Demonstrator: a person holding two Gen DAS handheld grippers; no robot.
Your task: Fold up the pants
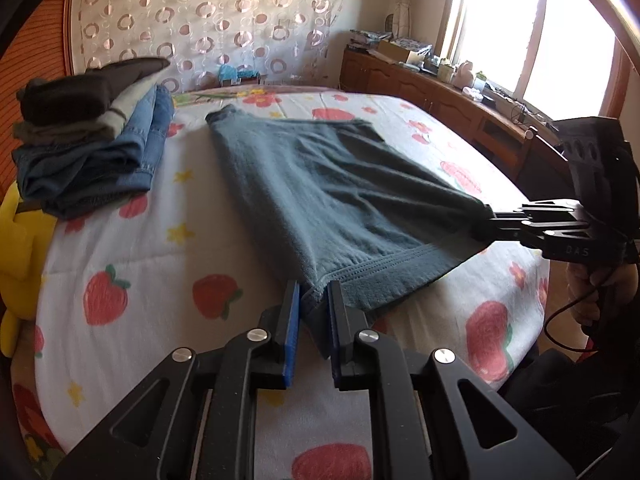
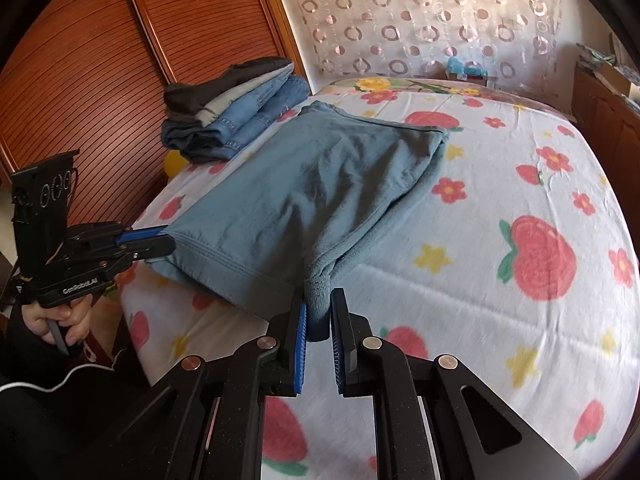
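While spread on bed (image 1: 120, 240), pants (image 1: 320, 184) pinched between tongs (image 1: 314, 300)

The bed (image 2: 500, 312) is bare sheet across its whole right half, up to the far edge, so a gripper could pass freely there. The pants (image 2: 320, 184) cover the middle, reaching the near edge. A clothes stack (image 2: 236, 112) blocks the far left corner, just beside the pants with a narrow strip of sheet between them. A yellow toy (image 1: 18, 264) sits at the left edge. A cluttered cabinet (image 1: 452, 92) lines the right side.
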